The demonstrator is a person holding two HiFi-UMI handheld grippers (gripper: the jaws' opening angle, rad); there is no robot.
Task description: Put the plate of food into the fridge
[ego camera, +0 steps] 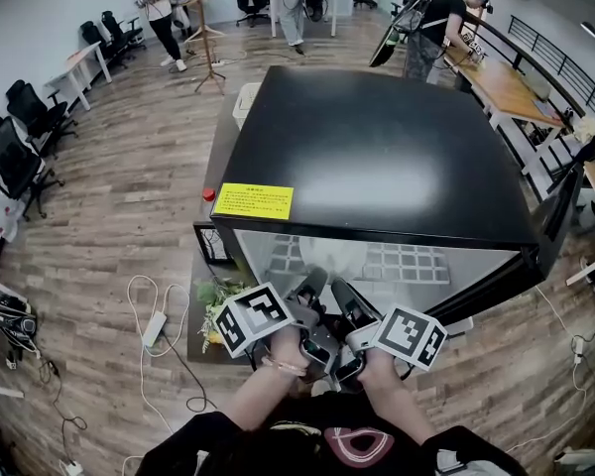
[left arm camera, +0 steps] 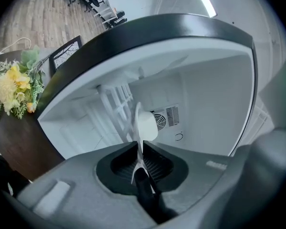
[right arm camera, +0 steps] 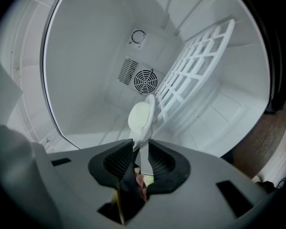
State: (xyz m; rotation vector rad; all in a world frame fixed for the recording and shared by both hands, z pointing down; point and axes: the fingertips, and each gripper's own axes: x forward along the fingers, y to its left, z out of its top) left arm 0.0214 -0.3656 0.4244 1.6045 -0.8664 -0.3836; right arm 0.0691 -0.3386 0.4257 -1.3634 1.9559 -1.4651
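Note:
A black mini fridge (ego camera: 377, 157) stands open toward me, its white inside (right arm camera: 86, 56) bare except for a white wire shelf (right arm camera: 190, 66) leaning against a wall. A white plate (left arm camera: 137, 123) is seen edge-on inside the opening, with a pale round piece of food (left arm camera: 147, 126) on it. My left gripper (left arm camera: 139, 149) is shut on the plate's rim. My right gripper (right arm camera: 142, 151) has the plate rim (right arm camera: 144, 144) between its jaws, which stand a little apart from it. Pink and green food shows under them. In the head view both grippers, left (ego camera: 315, 288) and right (ego camera: 343, 294), reach into the fridge and the plate is hidden.
A yellow label (ego camera: 253, 201) is on the fridge top. Yellow flowers (left arm camera: 12, 87) and a framed picture (left arm camera: 66, 54) sit on a dark low table left of the fridge. Cables (ego camera: 154, 330) lie on the wooden floor. People, desks and office chairs are far behind.

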